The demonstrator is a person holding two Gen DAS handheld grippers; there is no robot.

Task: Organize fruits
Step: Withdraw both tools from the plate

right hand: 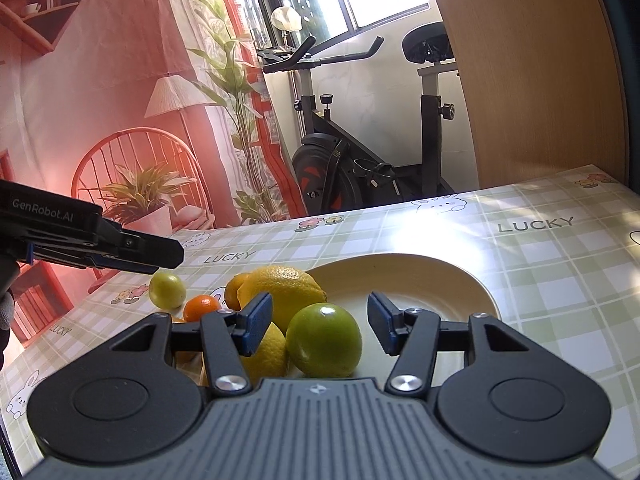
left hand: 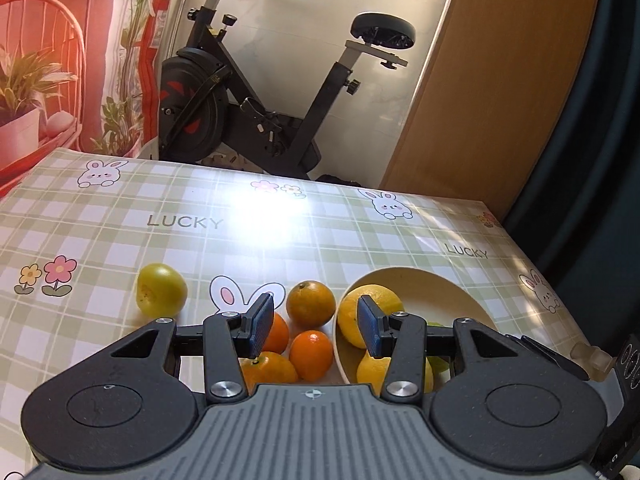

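Note:
A cream plate (left hand: 440, 292) (right hand: 420, 280) sits on the checked tablecloth and holds two yellow lemons (left hand: 370, 312) (right hand: 286, 292) and a green lime (right hand: 323, 340). Several oranges (left hand: 311, 304) lie on the cloth just left of the plate. A yellow-green lime (left hand: 161, 289) (right hand: 167, 290) lies alone further left. My left gripper (left hand: 316, 326) is open and empty, above the oranges and the plate's left rim. My right gripper (right hand: 318, 326) is open, with the green lime lying between its fingers, untouched. The left gripper also shows in the right wrist view (right hand: 120, 248).
The table (left hand: 120, 220) has a green checked cloth with rabbits and "LUCKY" print. An exercise bike (left hand: 260, 92) stands beyond the far edge. A wooden panel (left hand: 500, 80) is at the back right, and a printed backdrop hangs at the left.

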